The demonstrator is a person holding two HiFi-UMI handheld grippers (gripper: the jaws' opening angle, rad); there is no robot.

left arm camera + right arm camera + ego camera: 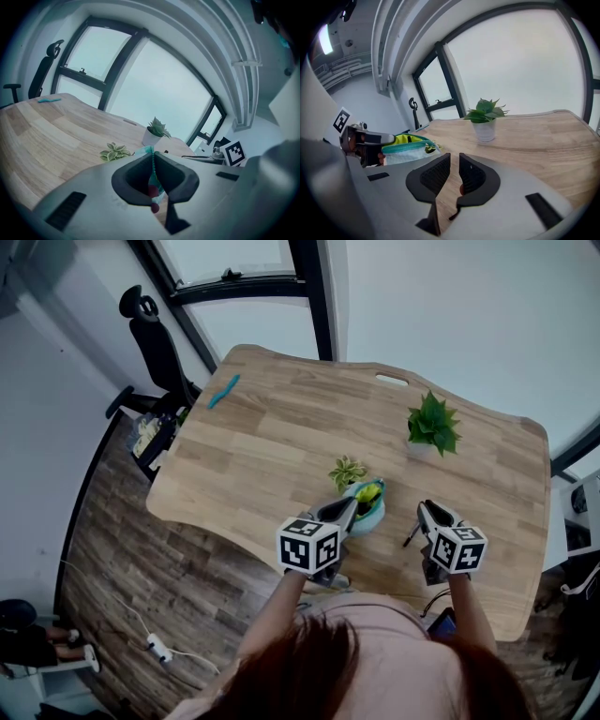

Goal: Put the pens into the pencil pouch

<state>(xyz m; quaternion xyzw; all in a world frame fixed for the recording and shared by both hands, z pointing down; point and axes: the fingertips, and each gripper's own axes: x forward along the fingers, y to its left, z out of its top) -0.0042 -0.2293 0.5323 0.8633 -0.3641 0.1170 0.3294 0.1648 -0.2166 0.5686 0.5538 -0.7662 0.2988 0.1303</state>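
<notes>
Your left gripper (152,163) clamps the teal fabric zip pouch (403,150); your right gripper (454,164) pinches a thin dark pen (411,536).

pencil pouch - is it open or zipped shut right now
Open. In the head view the pencil pouch gapes upward with its yellow lining showing, and the left gripper pinches its teal zipper edge.

We log bright, flat daylight from the windows (140,89) ahead of the left gripper (153,161); panes blown white, shadows faint. Both gripper views bow strongly, corners vignetted black; gripper bodies nearest the lens soft.
</notes>
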